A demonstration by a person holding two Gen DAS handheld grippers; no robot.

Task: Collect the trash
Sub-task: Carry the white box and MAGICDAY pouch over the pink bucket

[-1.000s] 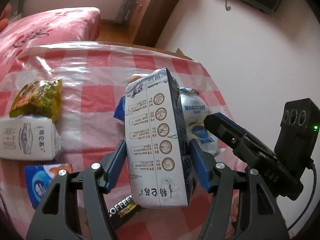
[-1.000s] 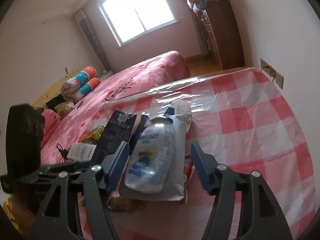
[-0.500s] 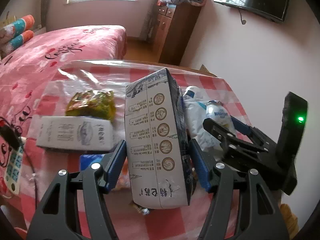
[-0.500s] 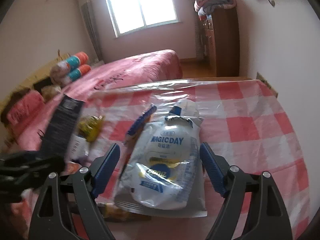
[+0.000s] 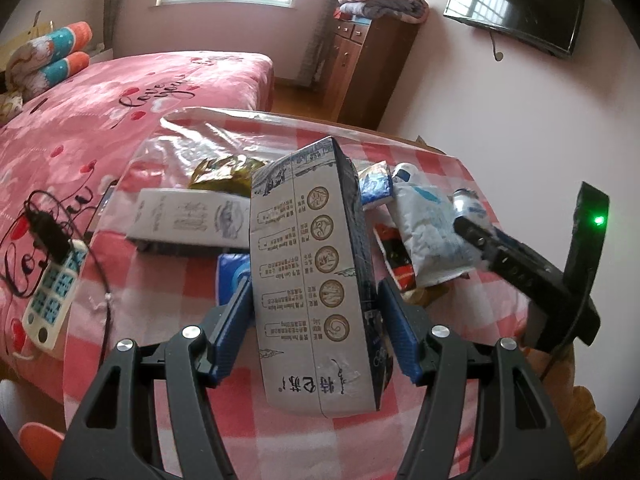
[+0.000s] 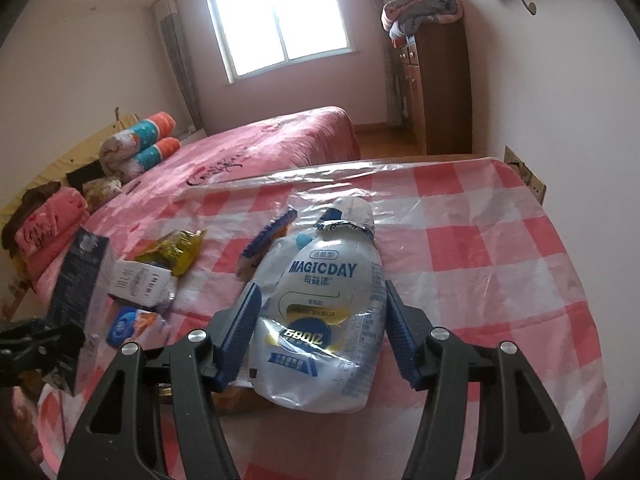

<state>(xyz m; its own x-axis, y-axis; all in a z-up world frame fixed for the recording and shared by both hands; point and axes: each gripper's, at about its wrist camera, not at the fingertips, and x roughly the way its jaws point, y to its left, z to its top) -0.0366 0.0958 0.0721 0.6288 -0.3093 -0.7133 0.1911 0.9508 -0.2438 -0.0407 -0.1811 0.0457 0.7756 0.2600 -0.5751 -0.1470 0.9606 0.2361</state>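
My left gripper is shut on a tall white and dark blue milk carton and holds it upright above the red checked table. The carton also shows at the left of the right wrist view. My right gripper is shut on a white MAGICDAY drink pouch, lifted off the table; the pouch also shows in the left wrist view. More trash lies on the table: a second carton on its side, a yellow-green snack wrapper and a blue wrapper.
A blue tissue pack and a red and black packet lie on the table. A power strip with cable sits at the table's left edge. A pink bed and wooden cabinet stand beyond.
Both grippers have risen and pulled back from the table with their loads. The right gripper has closed in on the pouch and lifted it.
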